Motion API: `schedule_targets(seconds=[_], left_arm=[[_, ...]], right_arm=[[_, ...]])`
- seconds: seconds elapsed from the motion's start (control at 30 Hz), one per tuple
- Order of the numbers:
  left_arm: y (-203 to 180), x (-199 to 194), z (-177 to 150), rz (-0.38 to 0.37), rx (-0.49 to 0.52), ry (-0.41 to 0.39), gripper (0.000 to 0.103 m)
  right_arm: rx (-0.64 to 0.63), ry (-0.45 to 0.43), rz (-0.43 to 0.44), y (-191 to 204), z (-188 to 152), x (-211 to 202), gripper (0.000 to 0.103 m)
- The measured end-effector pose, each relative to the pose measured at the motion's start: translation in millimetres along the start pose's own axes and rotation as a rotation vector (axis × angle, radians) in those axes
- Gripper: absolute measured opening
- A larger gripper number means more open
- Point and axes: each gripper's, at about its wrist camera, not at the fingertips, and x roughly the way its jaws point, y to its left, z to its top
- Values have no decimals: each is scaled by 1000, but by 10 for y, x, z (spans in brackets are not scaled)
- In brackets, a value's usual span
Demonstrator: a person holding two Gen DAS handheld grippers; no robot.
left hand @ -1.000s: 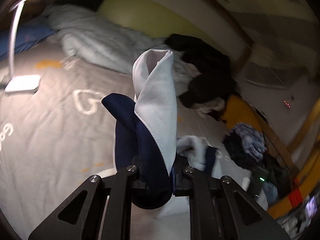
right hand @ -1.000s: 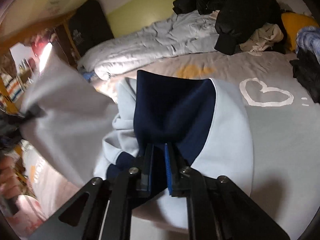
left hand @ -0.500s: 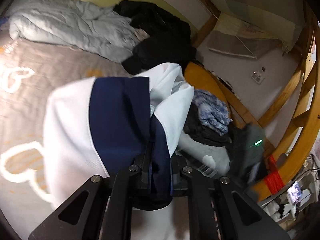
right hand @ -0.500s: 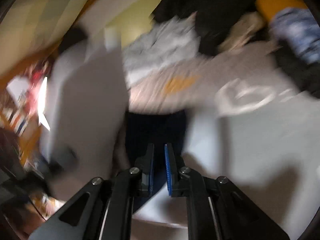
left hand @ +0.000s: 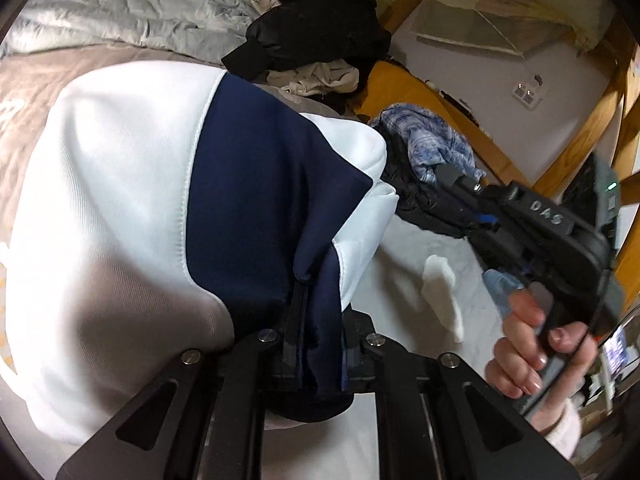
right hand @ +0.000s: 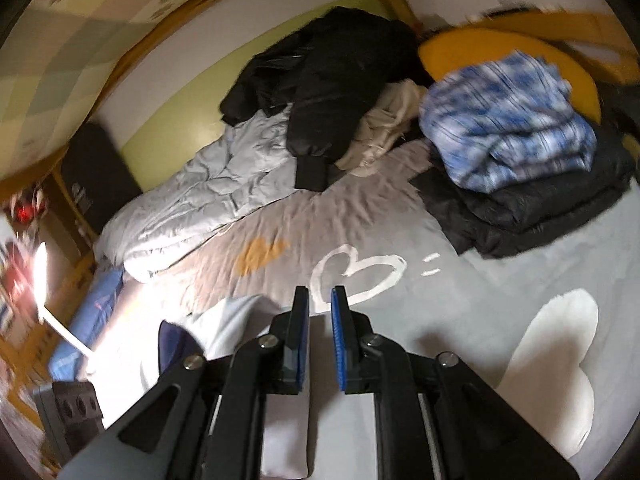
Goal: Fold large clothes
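Observation:
A large white garment with a navy panel (left hand: 120, 200) drapes over my left gripper (left hand: 320, 320) and fills the left half of the left wrist view. A navy fold is pinched between the left jaws, which are just starting to open. My right gripper (right hand: 320, 300) hovers over the grey bedsheet (right hand: 460, 320); its jaws are almost together with nothing between them. In the right wrist view the garment (right hand: 224, 328) lies low on the left, beside the fingers. The left wrist view shows the right gripper (left hand: 452, 176) off to the right, a person's hand (left hand: 540, 336) on its handle.
A blue plaid garment (right hand: 504, 128) sits on dark clothes (right hand: 520, 208) at the far right of the bed. A black jacket (right hand: 328, 80) and a grey duvet (right hand: 224, 184) lie along the wall. A lit lamp (right hand: 40, 276) stands at left; a wooden frame (left hand: 580, 132) at right.
The right gripper, which held the navy fold, is now empty and has lifted away from the garment. The left gripper swung right, and the garment spread wide over it.

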Motion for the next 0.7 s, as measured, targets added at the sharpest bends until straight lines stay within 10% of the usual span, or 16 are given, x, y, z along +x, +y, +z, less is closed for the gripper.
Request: schedule_targets(seconds=[0.17,0.33,0.47,0.7], left_arm=[[-67,2,-59,0,42,-32,15],[-326,-272,-139,-48,157,-42,64],[-579,-559,-240,29,289,-111,71],[-327,-1093,-131,74,223,-235,73]], right_arm=[[-93,-35,0,184,-73,-80,17],[-113,-55,-8,183,-88,-92,26],[-91,-57,-5,155,-81,-93,28],[-122,-101,35,251,-120,-217,29]])
